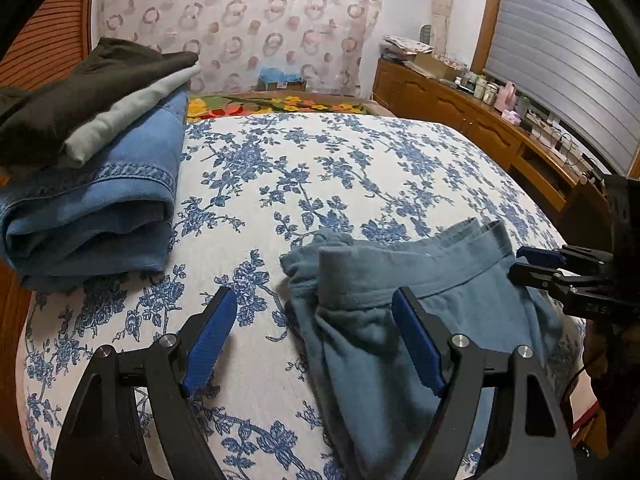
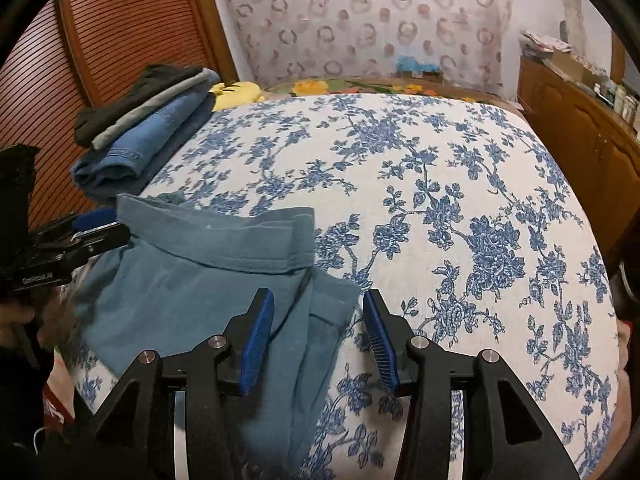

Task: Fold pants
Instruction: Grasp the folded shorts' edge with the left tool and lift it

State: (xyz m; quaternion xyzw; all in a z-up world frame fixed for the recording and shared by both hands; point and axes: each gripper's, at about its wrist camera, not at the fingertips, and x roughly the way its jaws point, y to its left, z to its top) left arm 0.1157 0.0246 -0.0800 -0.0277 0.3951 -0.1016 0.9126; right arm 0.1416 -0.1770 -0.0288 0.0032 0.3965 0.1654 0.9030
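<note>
Teal pants (image 2: 208,280) lie bunched at the bed's (image 2: 460,200) near edge. Both tools released — left tool (image 1: 316,340) wide, straddling the pants' side edge, right tool (image 2: 318,338) parted over the other edge, gripping nothing. Pinch matching edges, fold flat (keep seams aligned). No containers — only a folded stack (image 1: 88,152).

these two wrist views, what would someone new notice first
The teal pants lie rumpled on the near part of the blue-flowered bedspread, waistband toward the far end. Both the left gripper and the right gripper hover at the pants' opposite sides with jaws open, holding nothing. At the bed's far left corner sits a stack of folded clothes, jeans at the bottom.
</note>
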